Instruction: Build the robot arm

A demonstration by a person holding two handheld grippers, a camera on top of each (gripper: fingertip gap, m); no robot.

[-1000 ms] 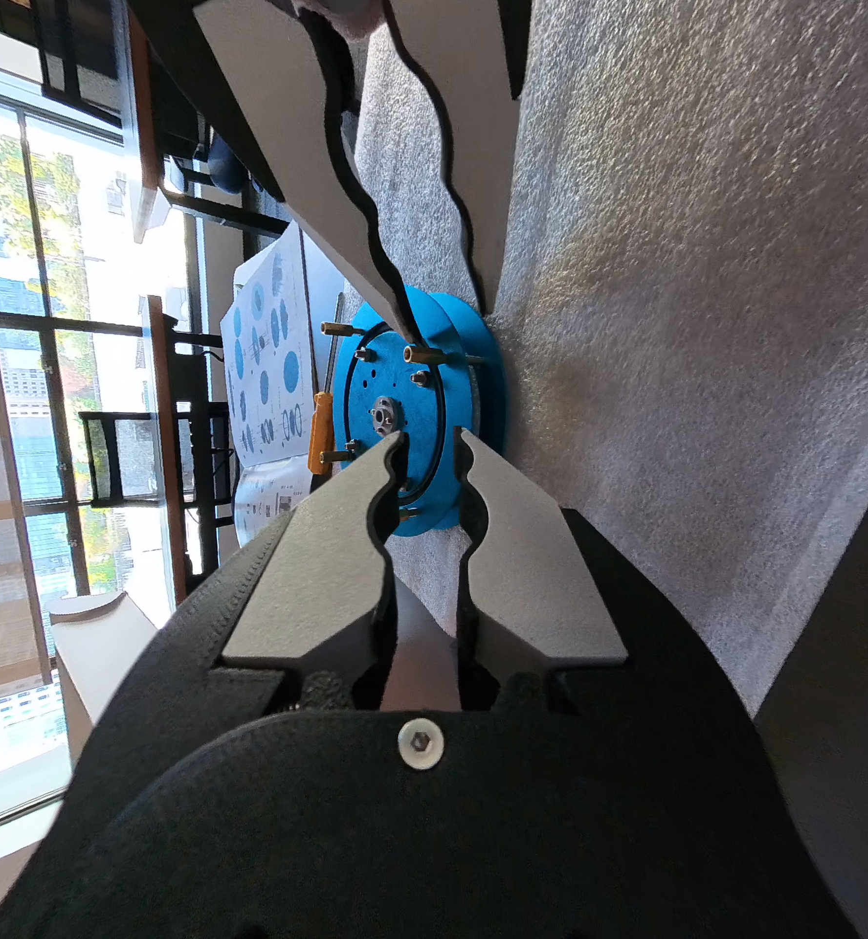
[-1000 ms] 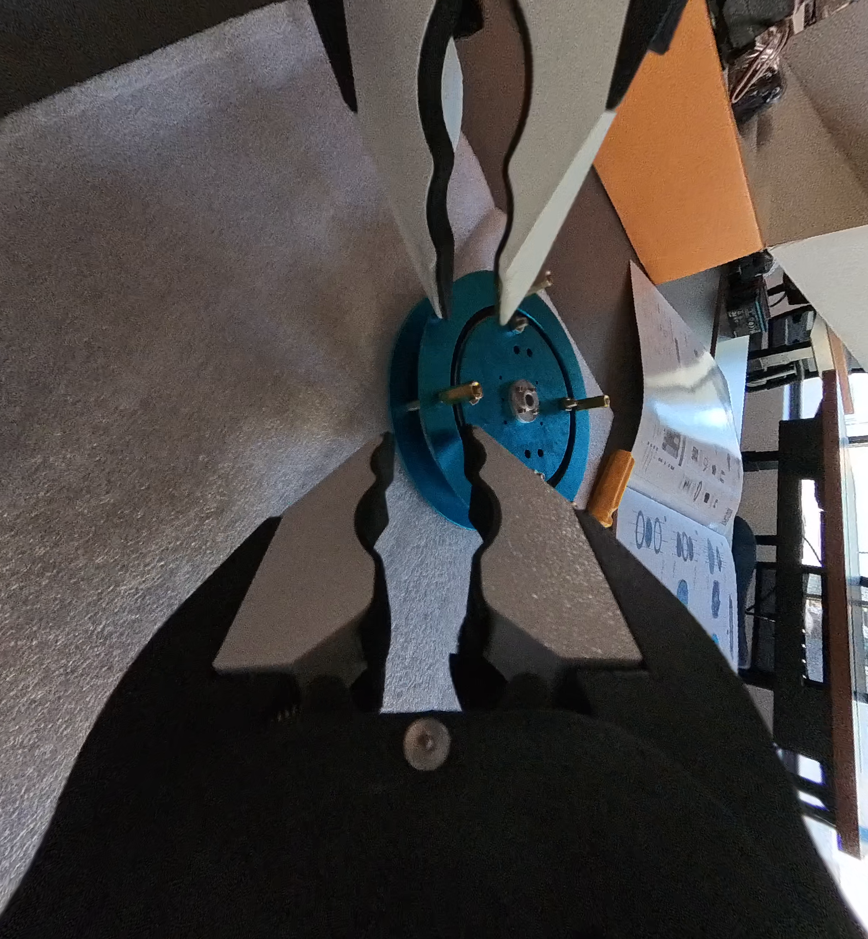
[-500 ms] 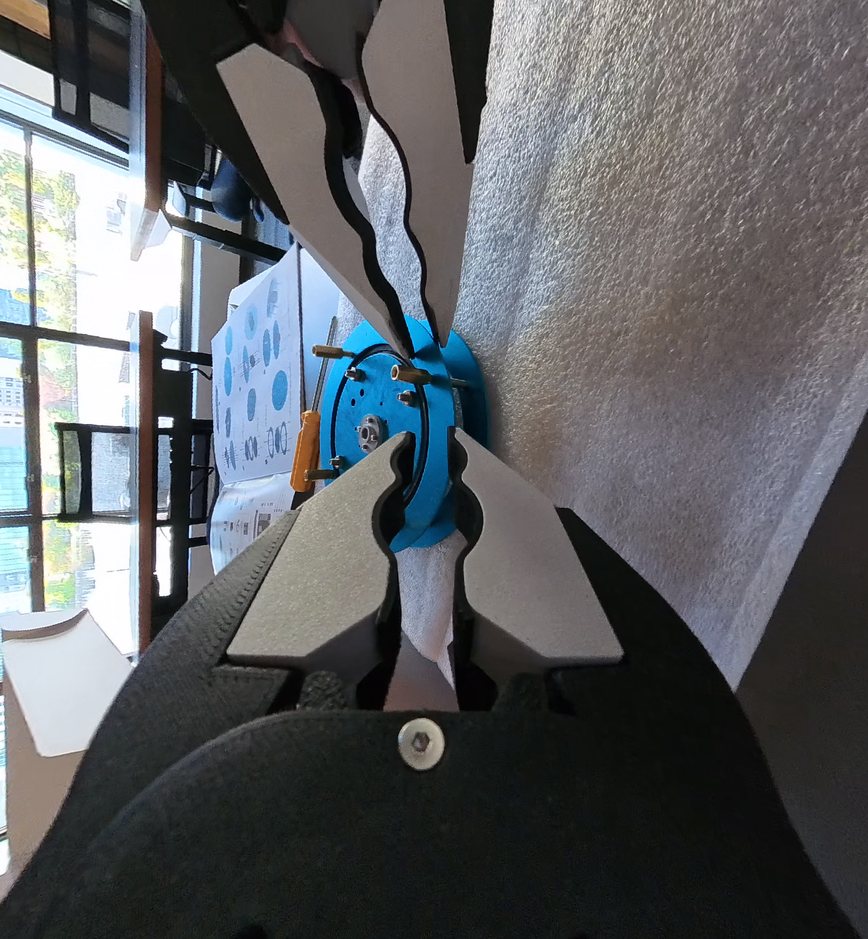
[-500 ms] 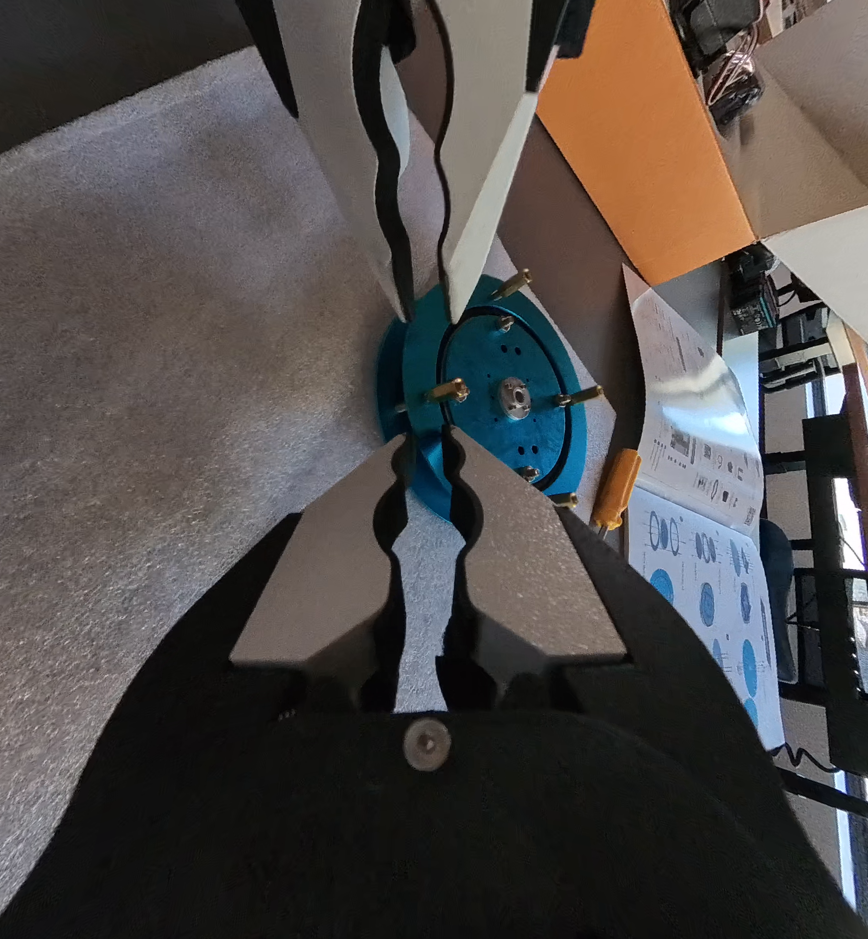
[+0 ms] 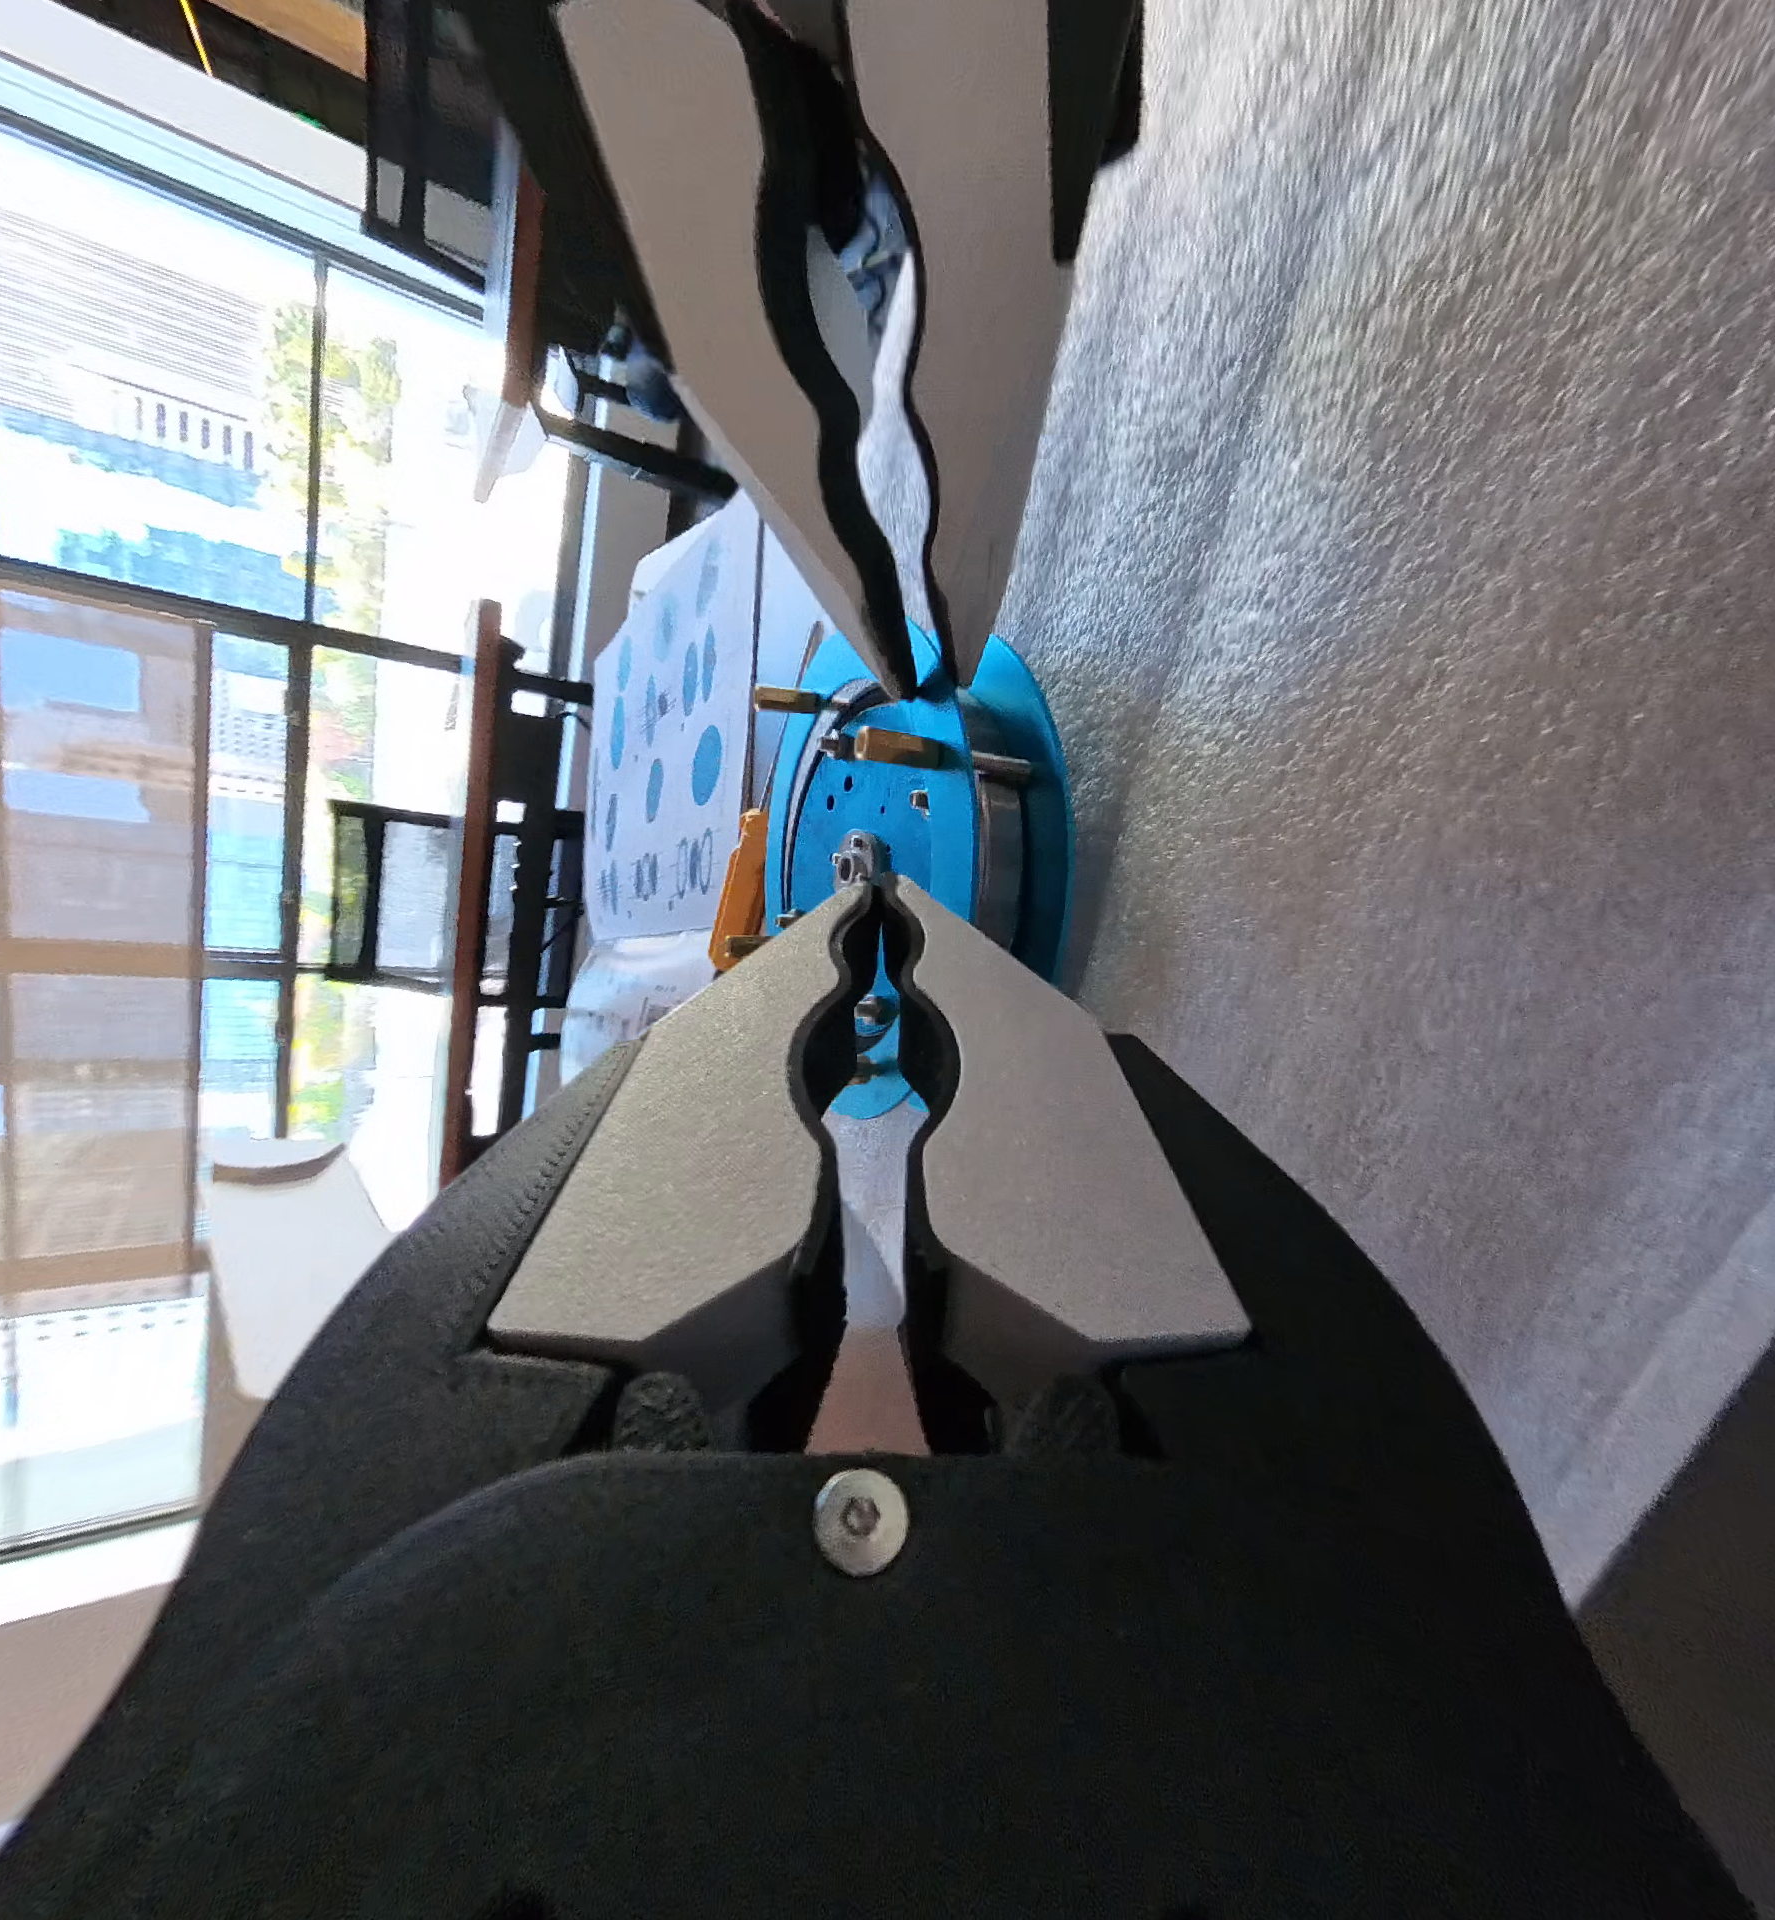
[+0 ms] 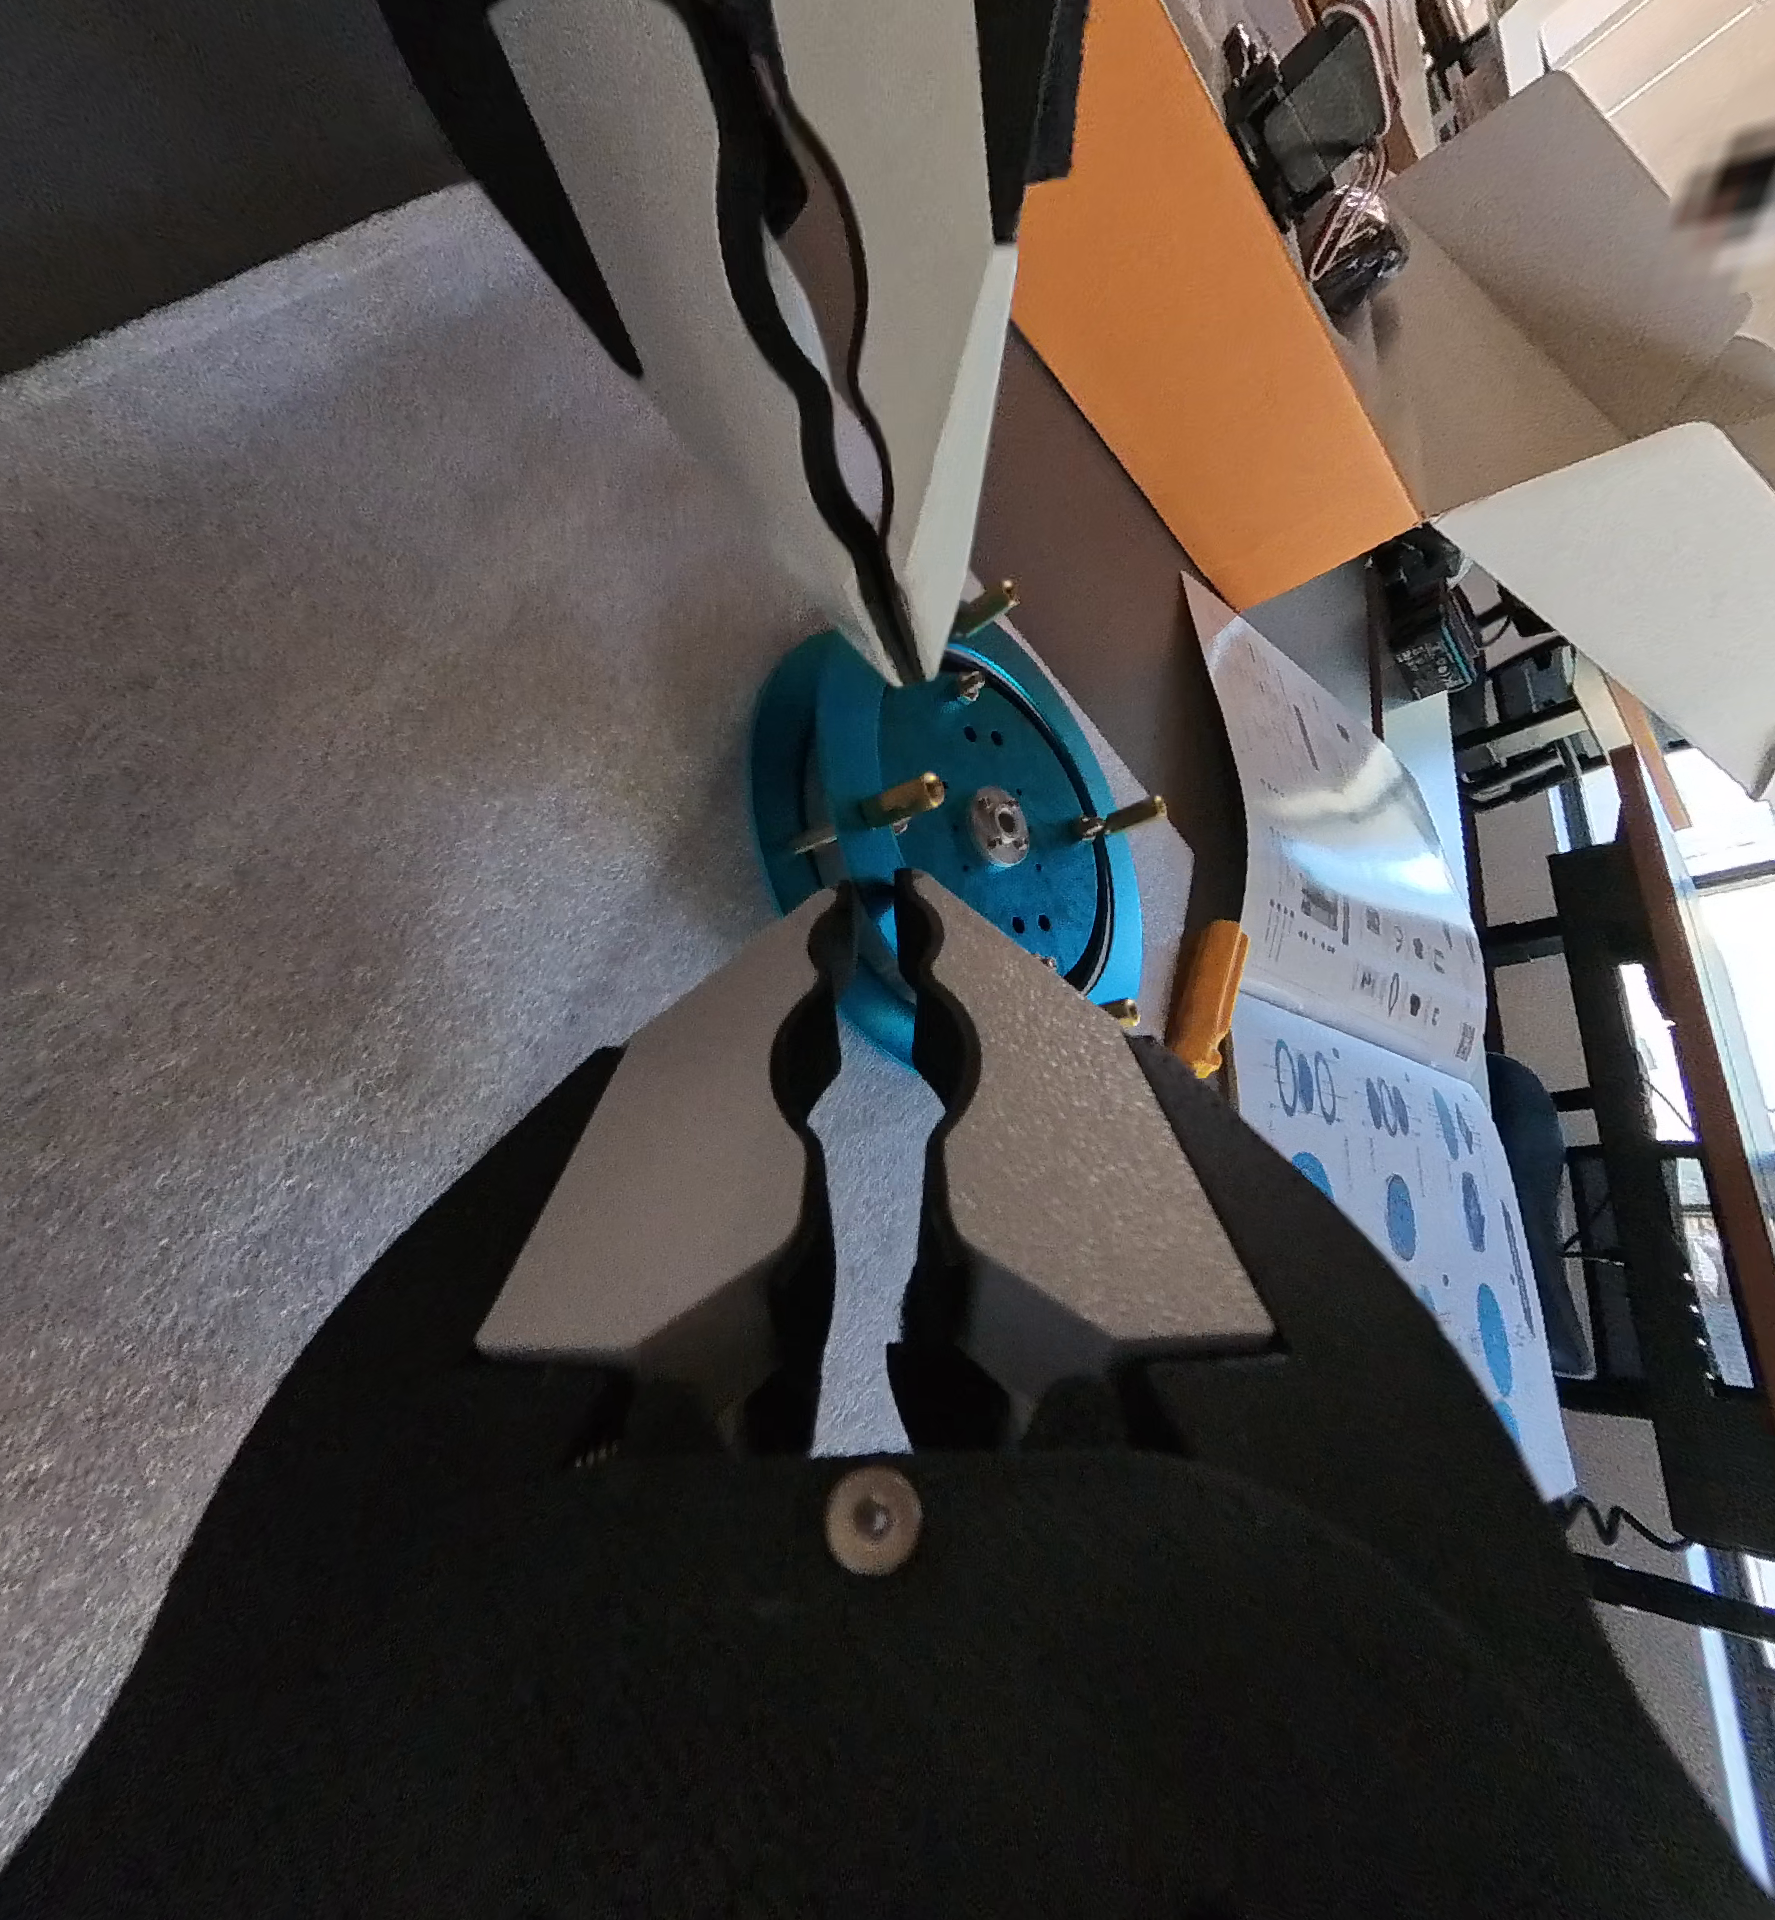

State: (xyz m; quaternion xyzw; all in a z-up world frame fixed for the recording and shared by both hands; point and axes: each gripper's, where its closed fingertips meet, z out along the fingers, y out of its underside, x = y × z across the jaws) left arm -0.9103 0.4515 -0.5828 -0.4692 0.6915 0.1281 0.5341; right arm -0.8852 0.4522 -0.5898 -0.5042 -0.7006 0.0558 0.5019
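A blue disc assembly (image 5: 888, 805) lies on a white foam mat (image 5: 1382, 727): an upper disc with a metal hub and brass standoffs above a wider lower disc (image 5: 1044, 790). My left gripper (image 5: 878, 888) is shut on the upper disc's near rim. The right gripper (image 5: 919, 681) pinches the opposite rim. In the right wrist view the assembly (image 6: 966, 769) shows its standoffs (image 6: 904, 805). My right gripper (image 6: 867, 894) is shut on the upper disc's rim, with only a thin gap between the fingers. The left gripper (image 6: 904, 670) pinches the far rim.
An orange-handled screwdriver (image 6: 1205, 987) lies just beyond the assembly, also in the left wrist view (image 5: 743, 894). A printed instruction sheet (image 6: 1361, 935) lies past it. An orange and white cardboard box (image 6: 1195, 364) stands behind. Large windows (image 5: 135, 623) are on one side. Less than 4 cm separates the two grippers' tips. The orange-handled screwdriver (image 6: 1205, 987) sits 15 cm or so from the ends of my right fingers. My left wrist view (image 5: 737, 898) looks at it from another angle.
Both grippers have closed from open, straddling the upper disc's rim, to pinching it on opposite sides. Both cameras have also moved a little closer to the assembly.
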